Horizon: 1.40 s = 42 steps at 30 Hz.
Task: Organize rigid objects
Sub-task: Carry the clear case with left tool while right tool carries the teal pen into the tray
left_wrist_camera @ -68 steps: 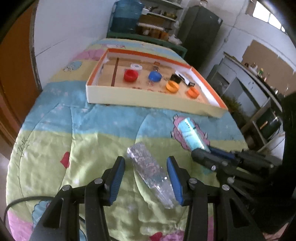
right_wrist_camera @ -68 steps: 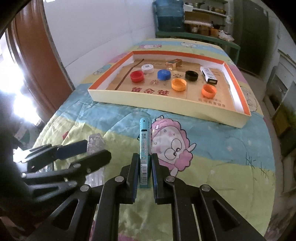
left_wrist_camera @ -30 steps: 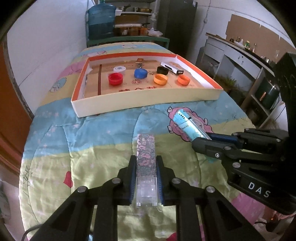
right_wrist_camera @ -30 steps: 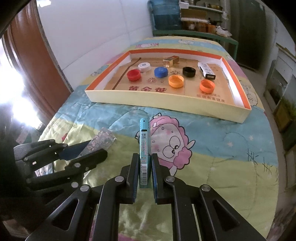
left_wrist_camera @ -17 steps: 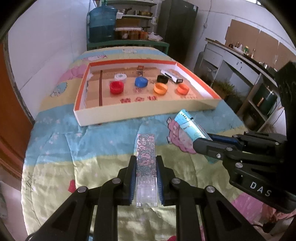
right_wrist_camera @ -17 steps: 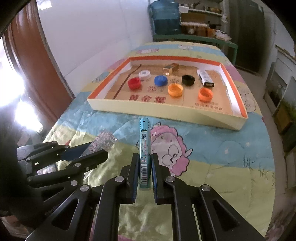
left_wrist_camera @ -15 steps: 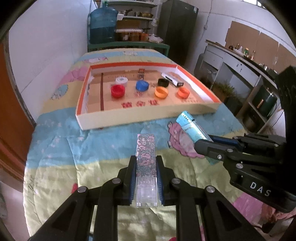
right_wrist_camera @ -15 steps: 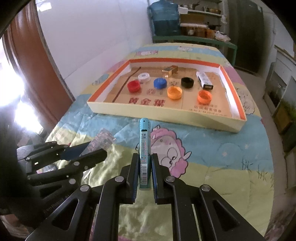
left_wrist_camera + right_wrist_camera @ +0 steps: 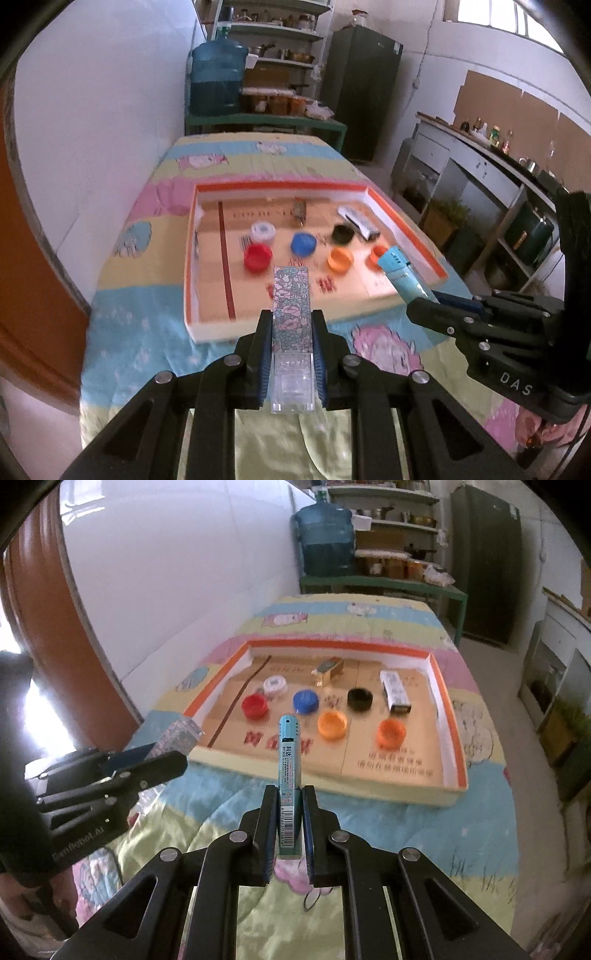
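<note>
Left gripper point(image 9: 291, 345) jaws clamp a floral clear case point(image 9: 291, 306); right gripper point(image 9: 290, 821) jaws clamp a teal marker point(image 9: 289, 771). Only the right wrist view shows the gold box point(image 9: 330, 670) in the tray point(image 9: 325, 771) clearly.

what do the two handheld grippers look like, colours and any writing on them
Both the left gripper and the right gripper are matte black, with angular open-frame linkages, silver round screw heads at the pivots and blue pads lining the inner faces of the fingers. White lettering shows on their sides: "DAS" is legible on the right; the left's is blurred.
</note>
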Each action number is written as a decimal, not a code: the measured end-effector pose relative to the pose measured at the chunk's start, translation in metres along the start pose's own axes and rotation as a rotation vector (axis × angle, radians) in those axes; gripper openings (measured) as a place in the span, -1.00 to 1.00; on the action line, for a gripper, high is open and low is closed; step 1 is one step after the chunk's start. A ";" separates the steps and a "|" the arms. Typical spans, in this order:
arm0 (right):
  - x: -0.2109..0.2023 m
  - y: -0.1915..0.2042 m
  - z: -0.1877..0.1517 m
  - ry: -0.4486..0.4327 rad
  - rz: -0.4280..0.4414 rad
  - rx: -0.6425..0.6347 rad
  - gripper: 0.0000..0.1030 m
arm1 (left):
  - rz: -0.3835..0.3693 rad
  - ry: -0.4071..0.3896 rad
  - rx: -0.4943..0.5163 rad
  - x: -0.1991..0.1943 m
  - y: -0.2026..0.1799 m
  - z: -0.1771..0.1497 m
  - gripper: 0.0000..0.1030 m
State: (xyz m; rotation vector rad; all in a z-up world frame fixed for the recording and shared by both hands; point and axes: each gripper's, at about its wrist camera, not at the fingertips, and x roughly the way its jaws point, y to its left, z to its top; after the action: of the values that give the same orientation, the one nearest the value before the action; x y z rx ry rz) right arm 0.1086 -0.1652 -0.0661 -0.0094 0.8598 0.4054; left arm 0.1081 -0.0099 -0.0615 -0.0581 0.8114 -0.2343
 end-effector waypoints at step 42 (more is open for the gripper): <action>0.118 -0.073 0.123 0.004 0.073 0.294 -0.75 | 0.050 0.066 -0.031 0.128 0.051 0.122 -0.61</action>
State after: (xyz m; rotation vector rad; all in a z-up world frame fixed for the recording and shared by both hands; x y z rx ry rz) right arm 0.2937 -0.1715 -0.0837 0.2928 0.9192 0.3438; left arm 0.2912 0.0053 -0.0757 -0.0593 0.8812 -0.1771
